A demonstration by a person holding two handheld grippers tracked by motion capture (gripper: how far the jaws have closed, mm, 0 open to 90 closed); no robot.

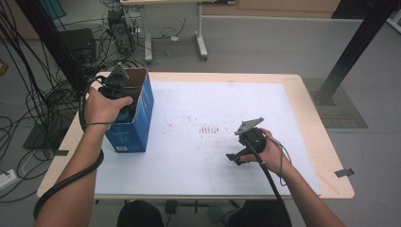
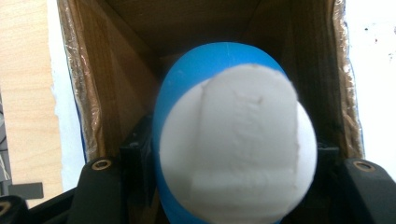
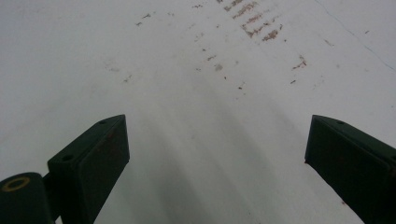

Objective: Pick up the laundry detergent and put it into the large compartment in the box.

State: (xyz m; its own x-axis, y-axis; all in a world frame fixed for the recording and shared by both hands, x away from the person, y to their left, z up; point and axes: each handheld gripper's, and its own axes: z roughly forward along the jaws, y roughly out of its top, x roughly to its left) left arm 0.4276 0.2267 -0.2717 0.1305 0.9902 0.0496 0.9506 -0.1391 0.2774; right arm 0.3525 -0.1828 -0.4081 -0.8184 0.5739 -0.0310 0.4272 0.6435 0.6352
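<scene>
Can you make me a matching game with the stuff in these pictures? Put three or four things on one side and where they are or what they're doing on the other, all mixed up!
Things:
1. Round blue and white ball-shaped object
2. Open blue cardboard box
3. Right claw
4. Left claw

Places or states:
A. Open, above the bare white table mat
B. Standing on the table's left side
C. Reaching into the box's open top
D. Gripped between two black jaws, over brown cardboard walls

Pairs: 1-D, 2-B, 3-A, 4-C

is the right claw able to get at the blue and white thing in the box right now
Probably not directly: the blue and white object sits inside the box with the left claw around it, while the right claw rests well apart, open.
</scene>
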